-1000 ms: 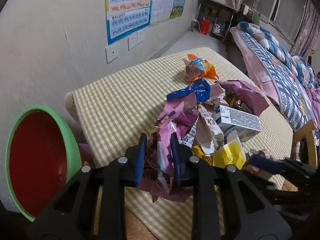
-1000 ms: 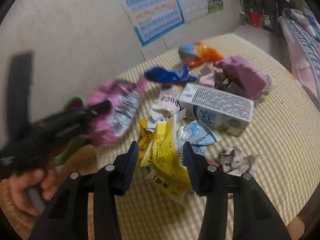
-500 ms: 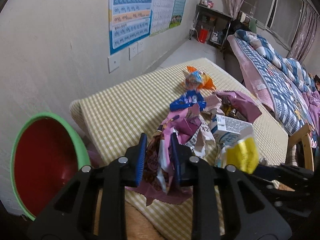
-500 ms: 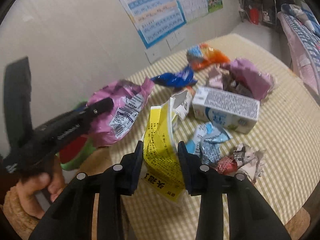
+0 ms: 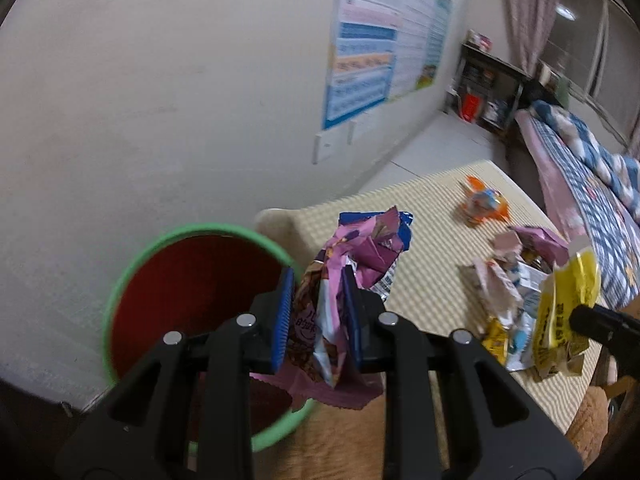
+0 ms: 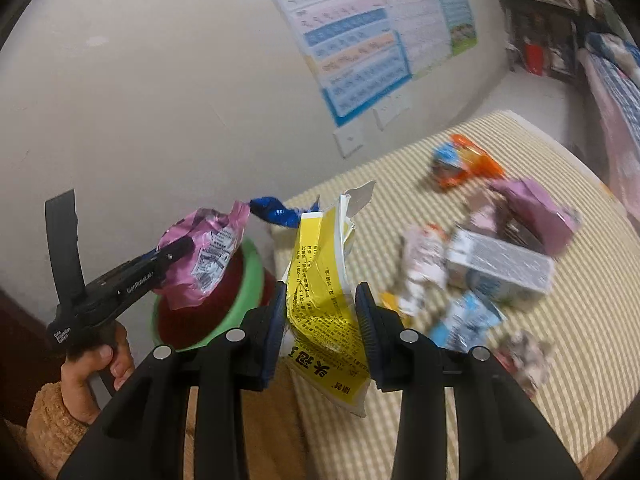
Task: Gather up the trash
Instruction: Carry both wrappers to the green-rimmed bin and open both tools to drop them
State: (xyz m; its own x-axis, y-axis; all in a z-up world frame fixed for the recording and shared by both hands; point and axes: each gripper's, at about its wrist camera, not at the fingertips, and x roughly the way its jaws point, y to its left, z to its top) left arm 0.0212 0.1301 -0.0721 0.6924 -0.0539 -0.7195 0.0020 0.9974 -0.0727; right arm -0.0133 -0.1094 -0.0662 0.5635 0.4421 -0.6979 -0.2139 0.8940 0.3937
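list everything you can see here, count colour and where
bin: 1, green rim, red inside, on floor by the wall
pink wrapper: 1, pink, held over the bin's edge
yellow wrapper: 1, yellow, held off the table
table: 1, beige check cloth
blue wrapper: 1, table's near corner
orange wrapper: 1, orange and blue, far side
carton: 1, white and blue, lying mid-table
pink bag: 1, behind carton
posters: several, blue, on wall
bed: 1, blue plaid, right
left hand-held gripper: black, blue pads
right hand-held gripper: same
left hand: on grip

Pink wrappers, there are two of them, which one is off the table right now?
The pink wrapper clamped in the left gripper, beside the bin; the other pink wrapper lies on the table.
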